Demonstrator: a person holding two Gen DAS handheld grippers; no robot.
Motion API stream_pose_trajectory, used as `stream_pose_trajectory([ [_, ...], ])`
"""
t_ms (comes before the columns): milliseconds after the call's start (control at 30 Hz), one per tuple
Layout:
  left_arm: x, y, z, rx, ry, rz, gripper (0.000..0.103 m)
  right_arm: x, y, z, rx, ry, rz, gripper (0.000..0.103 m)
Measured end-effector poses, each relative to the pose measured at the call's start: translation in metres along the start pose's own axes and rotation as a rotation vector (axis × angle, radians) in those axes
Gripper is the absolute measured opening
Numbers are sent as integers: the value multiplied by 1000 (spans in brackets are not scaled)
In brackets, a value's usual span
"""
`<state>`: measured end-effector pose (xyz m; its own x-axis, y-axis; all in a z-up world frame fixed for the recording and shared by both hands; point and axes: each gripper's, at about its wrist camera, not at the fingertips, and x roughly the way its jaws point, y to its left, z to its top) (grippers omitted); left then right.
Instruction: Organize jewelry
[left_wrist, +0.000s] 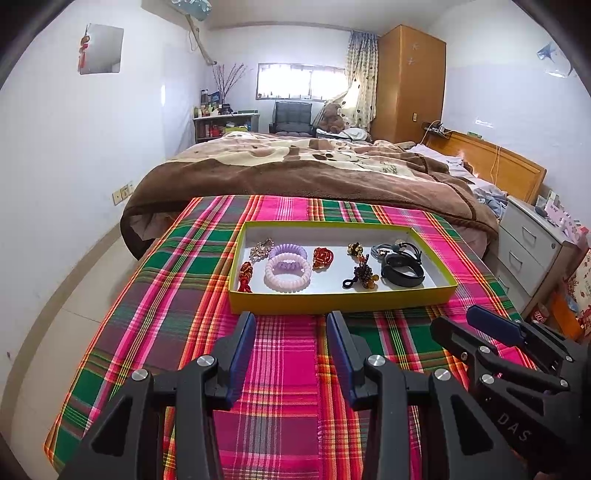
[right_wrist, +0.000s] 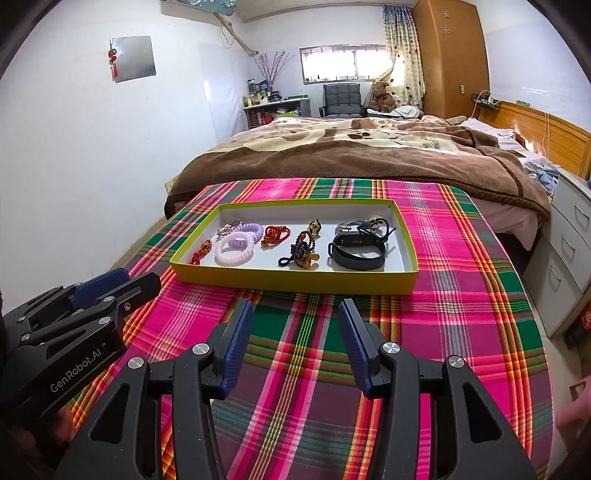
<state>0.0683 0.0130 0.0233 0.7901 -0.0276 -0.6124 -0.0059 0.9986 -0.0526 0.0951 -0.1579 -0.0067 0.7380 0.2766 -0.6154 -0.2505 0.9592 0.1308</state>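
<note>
left tool: my left tool (left_wrist: 291, 325) hangs over the plaid table (left_wrist: 155, 295) short of the box, its blue pads spread with nothing between them.
right tool: my right tool (right_wrist: 295, 314) sits beside it, also spread and empty, near the box's front wall.
jewelry: everything lies inside the yellow box (left_wrist: 332, 301); from left, a red knot charm (left_wrist: 245, 275), two pale coil bands (left_wrist: 288, 271), a red bead piece (left_wrist: 323, 257), a dark bead cluster (left_wrist: 364, 275) and a black wristband (left_wrist: 402, 275).
risk, tangling: I judge the coil bands overlap, so pinching one may drag its neighbour out.
risk, box: the box looks light; if I catch its front wall on the way in, it could slide on the cloth.
risk, small pieces: the bead cluster is knobbly, and I expect it could slip from flat pads or snag its loop.
risk, collision: my two tools sit close together, so reaching for the middle at once could knock them.
hard to see: the silvery piece (left_wrist: 261, 248) at the far left and the grey cords (left_wrist: 388, 249) behind the wristband are too small to identify.
hidden: nothing shows where sorted pieces should go, and the near table edge is behind my tools.
</note>
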Motion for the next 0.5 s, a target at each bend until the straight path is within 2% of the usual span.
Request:
stream_pose_trajectory([
  [500,-1,2,1,0,3,-1,40,-2,-1,-1,1,1,0,49],
])
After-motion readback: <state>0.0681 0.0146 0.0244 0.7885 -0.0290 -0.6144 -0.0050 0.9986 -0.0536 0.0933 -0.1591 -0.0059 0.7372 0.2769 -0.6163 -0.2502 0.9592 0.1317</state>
